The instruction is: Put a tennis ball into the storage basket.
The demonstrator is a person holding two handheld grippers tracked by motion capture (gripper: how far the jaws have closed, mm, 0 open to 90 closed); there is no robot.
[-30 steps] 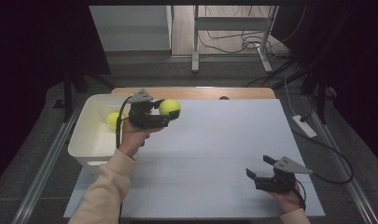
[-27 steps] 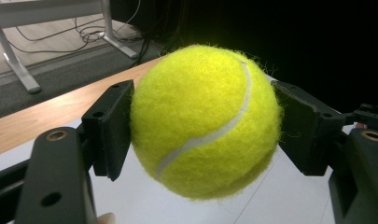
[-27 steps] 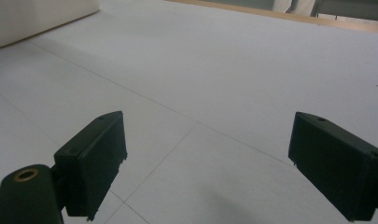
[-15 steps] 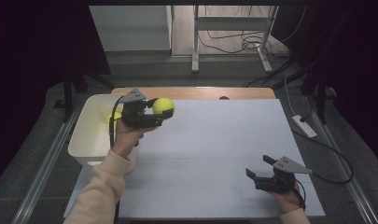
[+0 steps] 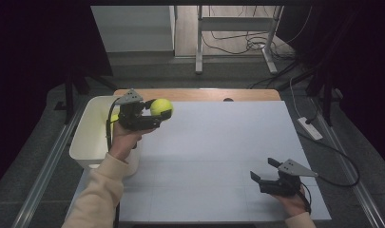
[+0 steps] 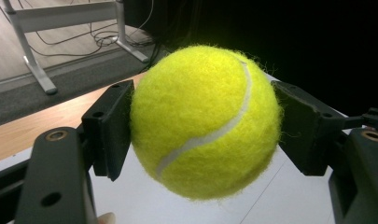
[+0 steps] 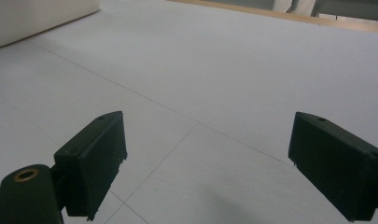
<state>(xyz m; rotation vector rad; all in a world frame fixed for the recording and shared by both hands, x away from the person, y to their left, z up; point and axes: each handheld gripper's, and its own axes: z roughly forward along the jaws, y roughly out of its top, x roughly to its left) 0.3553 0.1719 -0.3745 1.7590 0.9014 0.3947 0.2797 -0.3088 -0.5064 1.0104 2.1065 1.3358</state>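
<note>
There are two tennis balls: one (image 5: 161, 107) is clamped in a gripper, the other (image 5: 114, 118) partly hidden in the single white bin (image 5: 92, 137). Two grippers (image 5: 158, 114) (image 5: 263, 171) are present.

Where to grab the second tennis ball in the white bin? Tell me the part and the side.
Come from above, through the white bin's open top, since its walls block the sides. Close the jaws across the second tennis ball's middle, its widest part, as the left hand-held gripper holds its tennis ball. That ball is mostly hidden.

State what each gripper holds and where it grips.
Left gripper clamps a tennis ball across its opposite sides. Right gripper holds nothing, open.
</note>
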